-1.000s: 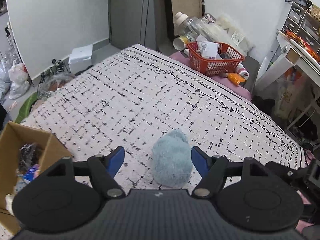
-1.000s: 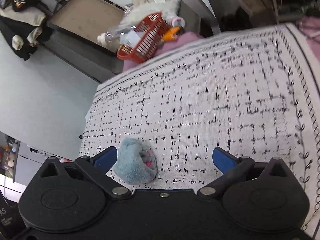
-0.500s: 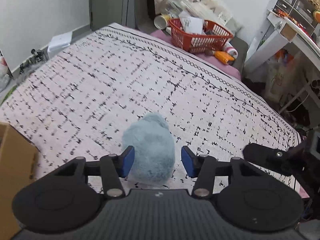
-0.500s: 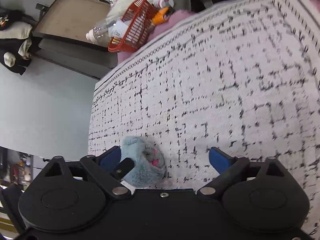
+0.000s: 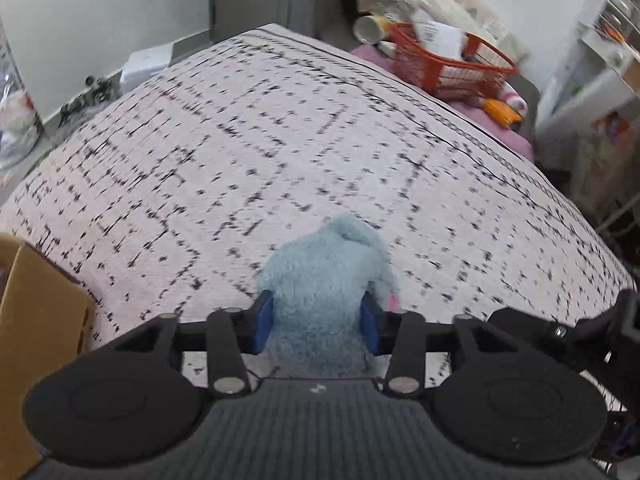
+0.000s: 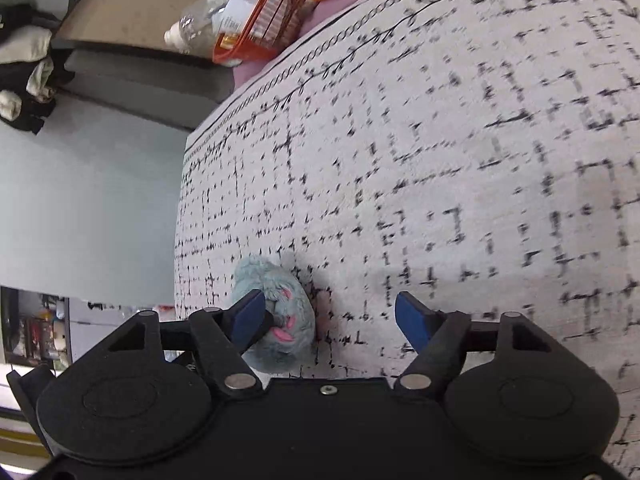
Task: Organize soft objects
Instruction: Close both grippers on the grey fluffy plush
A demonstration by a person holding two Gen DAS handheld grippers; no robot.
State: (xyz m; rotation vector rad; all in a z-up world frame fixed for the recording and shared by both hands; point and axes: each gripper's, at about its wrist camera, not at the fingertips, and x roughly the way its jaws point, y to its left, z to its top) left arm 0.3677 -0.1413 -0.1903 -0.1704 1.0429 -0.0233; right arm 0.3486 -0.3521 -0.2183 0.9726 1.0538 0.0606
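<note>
Firmly, the left gripper (image 5: pixel 316 322) clamped its blue pads against both sides of the fluffy blue plush toy (image 5: pixel 326 280) on the patterned bedspread (image 5: pixel 280 140). The right gripper (image 6: pixel 330 318) hung beside it, jaws spread and empty.

**Blue plush toy on the patterned spread**

A fluffy pale-blue plush toy (image 5: pixel 326 292) sits low in the frame's centre on the black-flecked white bedspread (image 5: pixel 280 140). Pink markings show on its side in the right wrist view, lower left.
</note>
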